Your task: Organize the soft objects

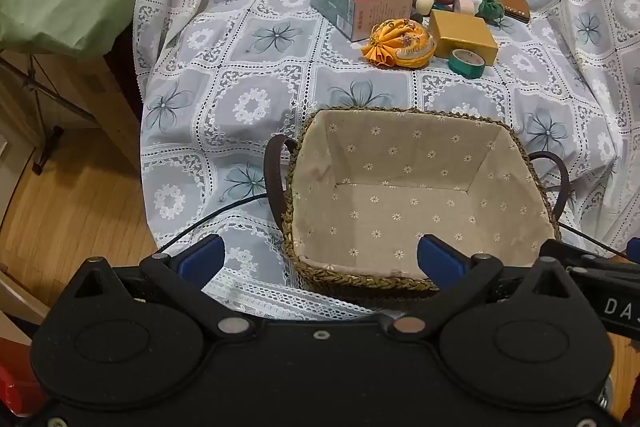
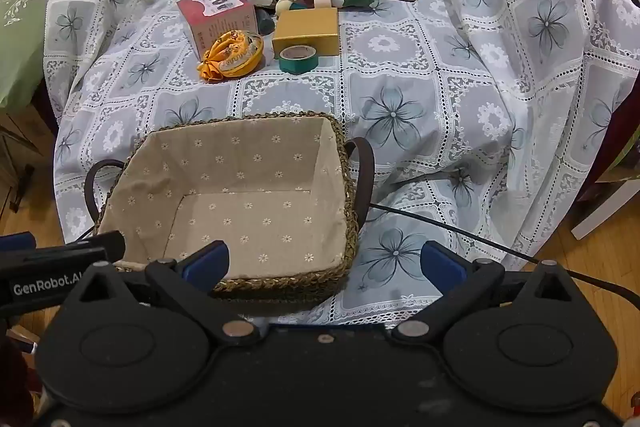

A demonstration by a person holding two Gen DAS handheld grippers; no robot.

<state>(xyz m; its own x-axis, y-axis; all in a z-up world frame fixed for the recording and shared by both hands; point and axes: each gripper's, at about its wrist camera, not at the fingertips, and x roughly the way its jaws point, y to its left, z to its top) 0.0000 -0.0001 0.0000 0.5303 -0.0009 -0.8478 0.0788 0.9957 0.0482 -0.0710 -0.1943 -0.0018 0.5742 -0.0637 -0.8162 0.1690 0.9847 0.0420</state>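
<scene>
Blue-padded left gripper (image 1: 322, 259) and right gripper (image 2: 324, 261) both spread wide, empty, above basket (image 1: 360, 277).

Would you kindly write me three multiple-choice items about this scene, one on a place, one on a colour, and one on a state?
1. Where does the roll of tape lie?
A. inside the basket
B. on the cloth in front of the yellow box
C. on the floor

2. What colour is the roll of tape?
A. green
B. red
C. white

3. What is in the basket?
A. a doll
B. the orange pouch
C. nothing

Answers: 1 B, the tape rests on the cloth right by the yellow box; 2 A, its outer band is green; 3 C, only the basket's flowered lining shows, while the orange pouch lies on the cloth beyond it.
</scene>
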